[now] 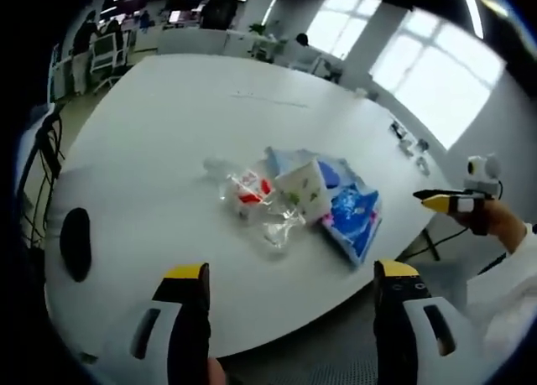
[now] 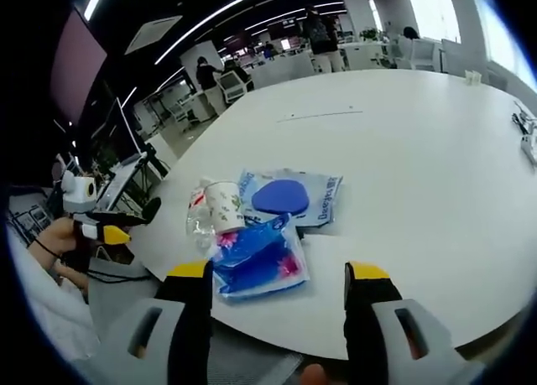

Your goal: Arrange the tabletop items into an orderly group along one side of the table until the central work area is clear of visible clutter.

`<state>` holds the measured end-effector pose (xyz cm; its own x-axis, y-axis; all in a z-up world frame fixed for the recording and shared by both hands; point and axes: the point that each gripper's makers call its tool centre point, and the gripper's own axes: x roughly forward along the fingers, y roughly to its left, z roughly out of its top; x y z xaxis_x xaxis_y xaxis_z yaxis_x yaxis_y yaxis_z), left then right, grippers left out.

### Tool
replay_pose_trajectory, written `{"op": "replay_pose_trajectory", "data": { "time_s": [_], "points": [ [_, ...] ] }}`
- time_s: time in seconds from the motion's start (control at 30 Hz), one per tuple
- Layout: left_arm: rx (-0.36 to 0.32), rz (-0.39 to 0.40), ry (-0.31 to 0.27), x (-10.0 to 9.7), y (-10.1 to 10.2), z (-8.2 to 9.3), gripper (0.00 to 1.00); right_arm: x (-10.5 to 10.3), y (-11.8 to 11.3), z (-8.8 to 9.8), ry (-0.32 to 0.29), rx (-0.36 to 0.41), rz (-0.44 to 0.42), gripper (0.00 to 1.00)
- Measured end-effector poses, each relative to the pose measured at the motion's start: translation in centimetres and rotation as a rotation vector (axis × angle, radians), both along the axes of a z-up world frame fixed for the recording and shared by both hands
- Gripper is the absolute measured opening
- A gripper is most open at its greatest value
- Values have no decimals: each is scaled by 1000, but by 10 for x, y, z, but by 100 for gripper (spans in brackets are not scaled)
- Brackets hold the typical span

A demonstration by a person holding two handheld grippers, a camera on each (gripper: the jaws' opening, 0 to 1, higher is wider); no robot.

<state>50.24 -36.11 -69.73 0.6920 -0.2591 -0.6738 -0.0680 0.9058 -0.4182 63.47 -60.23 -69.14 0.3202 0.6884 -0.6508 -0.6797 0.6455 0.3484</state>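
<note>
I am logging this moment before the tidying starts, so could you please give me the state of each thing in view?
left gripper: open, holding nothing
right gripper: open, holding nothing
paper cup: lying on its side
blue packet: flat on the table, near its edge
clear plastic wrapper: crumpled, beside the cup
black object: lying apart from the pile

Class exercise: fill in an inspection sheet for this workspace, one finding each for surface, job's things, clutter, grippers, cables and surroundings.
Surface: white table, mostly bare.
Job's things: blue packets, paper cup on its side, blue disc, clear wrappers, bunched near the edge.
Clutter: dark object and small items at the table's edges.
Grippers: left gripper and right gripper open, holding nothing, short of the pile.
Cables: some hang at the table's side.
Surroundings: office with windows, desks, people beyond.
</note>
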Motion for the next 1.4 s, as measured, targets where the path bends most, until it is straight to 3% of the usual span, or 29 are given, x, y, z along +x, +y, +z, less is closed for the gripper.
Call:
{"op": "replay_pose_trajectory", "data": {
  "time_s": [0.27,0.43,0.67,0.77,0.97,1.07,1.2,1.4],
  "points": [
    [14,-20,-26,21,-2,12,79,0,-4,15,-21,28,-13,61],
    [-43,27,-10,31,9,5,79,-1,-8,18,-27,42,-44,60],
    [-20,51,27,43,20,-1,80,-15,-17,10,-6,18,-44,60],
    [-52,71,18,48,17,-1,80,-20,-24,9,0,16,-56,60],
    [-84,84,59,51,6,-7,80,-27,-39,1,16,0,-80,59],
    [-144,114,78,54,0,-11,78,-29,-43,0,19,-2,-84,58],
    [-145,136,100,63,4,-21,79,-34,-48,3,17,-3,-85,57],
    [-175,189,94,76,10,-21,79,-40,-60,1,16,-10,-104,56]
  ]
}}
